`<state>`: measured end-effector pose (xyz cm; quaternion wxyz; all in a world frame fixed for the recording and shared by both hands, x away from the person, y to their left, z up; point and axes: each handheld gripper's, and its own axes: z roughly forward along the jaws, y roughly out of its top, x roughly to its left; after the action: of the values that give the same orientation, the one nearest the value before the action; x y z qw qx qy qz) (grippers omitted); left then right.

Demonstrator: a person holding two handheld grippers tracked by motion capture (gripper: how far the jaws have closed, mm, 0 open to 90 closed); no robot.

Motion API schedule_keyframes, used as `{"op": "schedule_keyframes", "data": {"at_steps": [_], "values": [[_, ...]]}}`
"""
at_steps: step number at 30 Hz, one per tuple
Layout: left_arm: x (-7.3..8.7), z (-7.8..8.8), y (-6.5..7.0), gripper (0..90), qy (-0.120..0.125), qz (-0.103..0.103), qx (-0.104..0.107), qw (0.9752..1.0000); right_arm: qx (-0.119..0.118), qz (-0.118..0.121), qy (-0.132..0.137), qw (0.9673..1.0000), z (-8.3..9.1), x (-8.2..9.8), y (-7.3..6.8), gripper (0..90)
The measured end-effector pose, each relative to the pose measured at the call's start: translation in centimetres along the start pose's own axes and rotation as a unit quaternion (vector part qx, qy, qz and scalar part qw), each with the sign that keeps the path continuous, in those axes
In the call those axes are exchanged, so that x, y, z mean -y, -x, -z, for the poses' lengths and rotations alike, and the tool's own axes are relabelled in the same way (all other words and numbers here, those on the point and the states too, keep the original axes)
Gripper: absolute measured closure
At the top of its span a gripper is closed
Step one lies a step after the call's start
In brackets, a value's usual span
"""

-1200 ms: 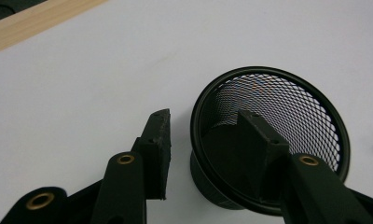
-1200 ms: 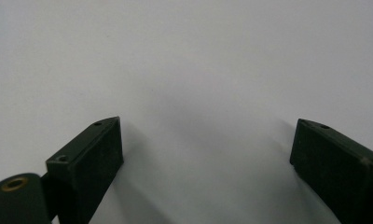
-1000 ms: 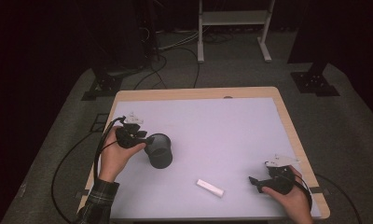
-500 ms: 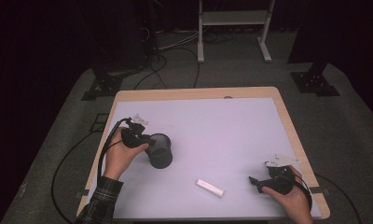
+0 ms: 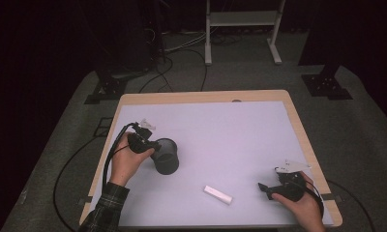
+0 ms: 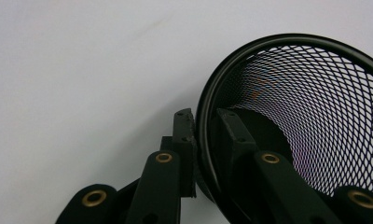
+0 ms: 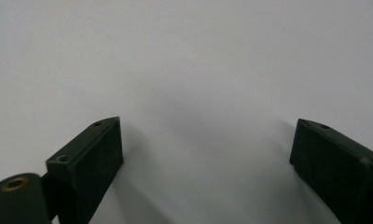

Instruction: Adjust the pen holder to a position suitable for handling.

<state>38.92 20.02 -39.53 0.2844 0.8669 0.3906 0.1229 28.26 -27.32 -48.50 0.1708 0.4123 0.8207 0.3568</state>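
Observation:
A black mesh cup (image 5: 166, 158) stands on the left part of the white table (image 5: 230, 130). My left gripper (image 5: 150, 145) is shut on the cup's rim. In the left gripper view one jaw lies outside the rim and the other inside the mesh cup (image 6: 315, 116), with the left gripper (image 6: 203, 128) pinching the wire wall between them. A small white bar (image 5: 217, 194) lies flat near the front edge, apart from both grippers. My right gripper (image 5: 265, 188) rests low at the front right. In the right gripper view the right gripper (image 7: 205, 144) is open wide over bare tabletop.
The table has a wooden border (image 5: 298, 125). Beyond it, black cables (image 5: 182, 48) run over the grey floor, a white metal frame (image 5: 240, 19) stands at the back, and black stand bases (image 5: 109, 89) (image 5: 327, 84) sit at either side.
The left hand has shifted slightly to the right with the cup in its grip. The right gripper and the white bar have stayed where they were.

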Motion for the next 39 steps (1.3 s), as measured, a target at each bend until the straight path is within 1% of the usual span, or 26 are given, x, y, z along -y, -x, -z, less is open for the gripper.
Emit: {"op": "schedule_keyframes", "data": {"at_steps": [3,6,11,14,19,24,27,29,31,35,38,39], "values": [[-0.1,0.0,0.2,80.7,0.001,-0.002,0.004,1.0000,0.000,0.000,0.000,1.0000,0.0,0.0,0.0,8.3],[-0.3,0.0,0.4,80.9,-0.004,-0.007,0.003,1.0000,0.000,0.000,0.000,1.0000,0.0,0.0,0.0,8.3],[-0.5,0.1,0.6,81.7,-0.003,-0.005,0.009,0.9999,0.000,0.000,0.000,1.0000,0.0,0.0,0.0,8.3],[-0.6,0.4,0.8,82.5,0.001,-0.006,0.017,0.9998,0.000,0.000,0.000,1.0000,0.0,0.0,0.0,8.3],[-0.8,0.8,1.3,83.0,-0.003,-0.015,0.010,0.9998,0.000,0.000,0.000,1.0000,0.0,0.0,0.0,8.3],[-0.9,1.1,1.6,83.0,-0.002,-0.017,0.014,0.9997,0.000,0.000,0.000,1.0000,0.0,0.0,0.0,8.3],[-0.9,1.4,1.8,83.0,-0.001,-0.019,0.018,0.9997,0.000,0.000,0.000,1.0000,0.0,0.0,0.0,8.3],[-1.0,1.7,2.0,83.0,0.006,-0.020,0.024,0.9995,0.000,0.000,0.000,1.0000,0.0,0.0,0.0,8.3],[-1.0,1.8,2.1,83.0,0.008,-0.022,0.028,0.9993,0.000,0.000,0.000,1.0000,0.0,0.0,0.0,8.3],[-1.1,2.1,2.6,83.0,0.009,-0.027,0.032,0.9991,0.000,0.000,0.000,1.0000,0.0,0.0,0.0,8.3],[-1.3,2.3,3.2,83.0,0.009,-0.032,0.044,0.9985,0.000,0.000,0.000,1.0000,0.0,0.0,0.0,8.3],[-1.3,2.3,3.2,83.0,0.009,-0.032,0.044,0.9985,0.000,0.000,0.000,1.0000,0.0,0.0,0.0,8.3]]}}
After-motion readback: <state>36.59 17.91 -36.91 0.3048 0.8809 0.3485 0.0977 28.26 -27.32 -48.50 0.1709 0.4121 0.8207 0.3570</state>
